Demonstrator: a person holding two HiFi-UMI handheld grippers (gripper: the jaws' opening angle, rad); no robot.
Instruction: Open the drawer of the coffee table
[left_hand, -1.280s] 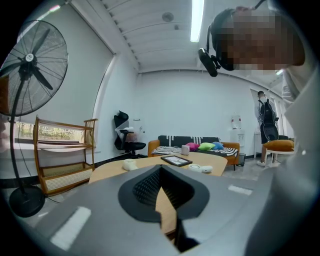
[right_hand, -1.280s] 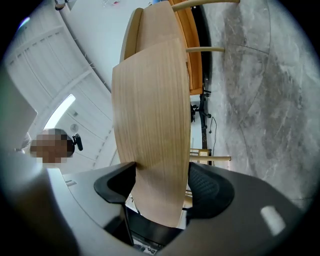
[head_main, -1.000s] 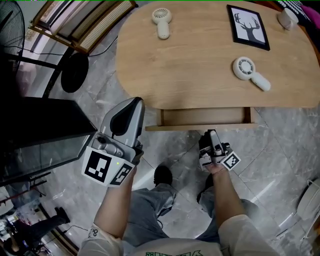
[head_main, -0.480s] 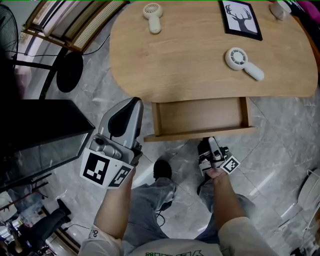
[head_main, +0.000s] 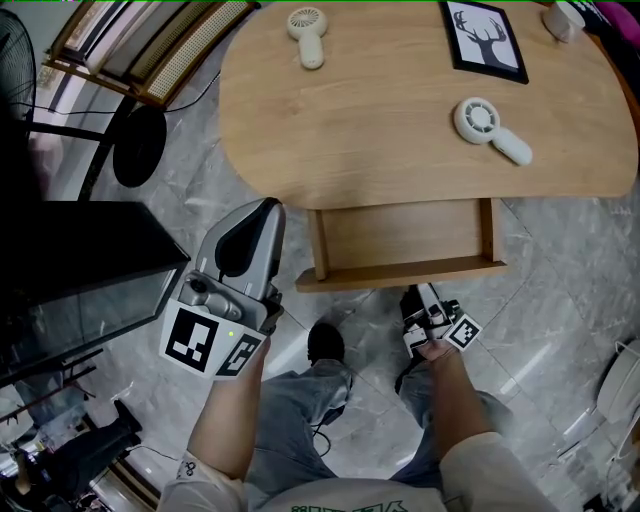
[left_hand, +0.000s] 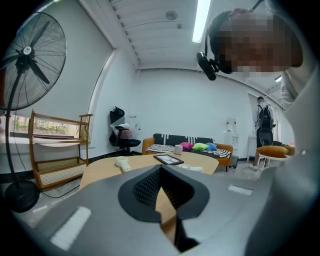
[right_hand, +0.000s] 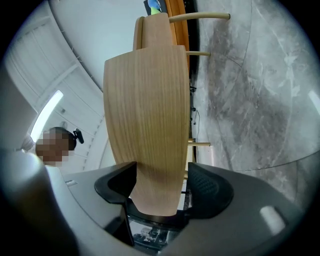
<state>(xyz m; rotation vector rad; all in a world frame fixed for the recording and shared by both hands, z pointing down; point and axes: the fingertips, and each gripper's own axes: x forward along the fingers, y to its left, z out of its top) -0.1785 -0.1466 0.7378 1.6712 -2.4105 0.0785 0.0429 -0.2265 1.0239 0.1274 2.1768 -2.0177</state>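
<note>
**Drawer's partway out, right gripper has the front panel**

Biggest thing first. The coffee table (head_main: 400, 120) sits just beyond the right gripper (head_main: 418, 297), with its oval wooden top spreading away ahead of the jaws. The drawer (head_main: 400, 235) sticks out from under the table's near edge, straight in front of that gripper. It looks empty as far as I can see.

The right gripper comes in low from the person's side and is clamped across the drawer front (right_hand: 150, 115), one pad on each face of the board. No handle shows anywhere, so my guess is that pinching the panel's edge is how you get a pull on it. I'd call the job mostly done, though I can't tell how much travel is left.

The left gripper (head_main: 262, 210) hangs off to the left of the right one, beside the drawer's corner and clear of it. Its jaws are closed on nothing. It seems parked there to leave the drawer room.

Well beyond both grippers on the tabletop are a framed deer print (head_main: 483, 40), one handheld fan (head_main: 490, 128) and a second fan (head_main: 305, 30). All three sit back from the edge, so they're probably safe from bumps.

Not much writing. The marker cube (head_main: 205, 340) on each gripper only has black-and-white square codes, no words. The green print on the shirt (head_main: 340, 497), nearest the camera, is cut off and unreadable. No brand in view.
</note>
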